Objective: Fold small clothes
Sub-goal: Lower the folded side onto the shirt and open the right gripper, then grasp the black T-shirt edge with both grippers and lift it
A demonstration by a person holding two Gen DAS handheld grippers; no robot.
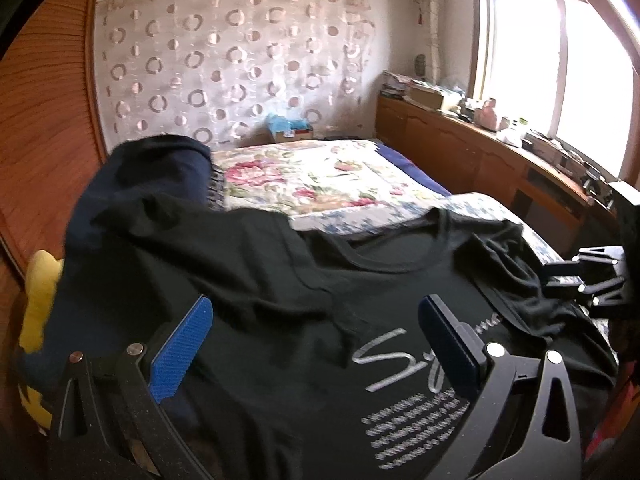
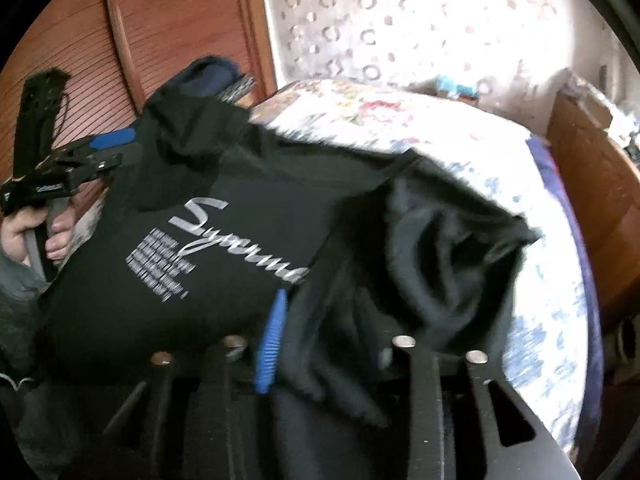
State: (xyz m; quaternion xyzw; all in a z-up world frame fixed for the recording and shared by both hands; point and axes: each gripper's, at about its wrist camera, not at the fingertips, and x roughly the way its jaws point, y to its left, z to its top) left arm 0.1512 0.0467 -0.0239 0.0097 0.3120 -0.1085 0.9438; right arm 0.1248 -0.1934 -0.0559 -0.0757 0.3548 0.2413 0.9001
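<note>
Black T-shirt (image 1: 304,320) spread print-up on the floral bed (image 1: 320,176), 1 sleeve bunched. Left hand-held gripper (image 1: 316,344) above the shirt, blue pads (image 1: 182,348) wide apart, nothing between. Right hand-held gripper (image 2: 332,340) clamped on bunched sleeve fabric, right side.

I can see a flowery bedspread (image 1: 320,176), a circle-patterned curtain (image 1: 224,60), a cluttered wooden cabinet (image 1: 460,140) under the window (image 1: 560,60), plus something yellow (image 1: 38,300).
</note>
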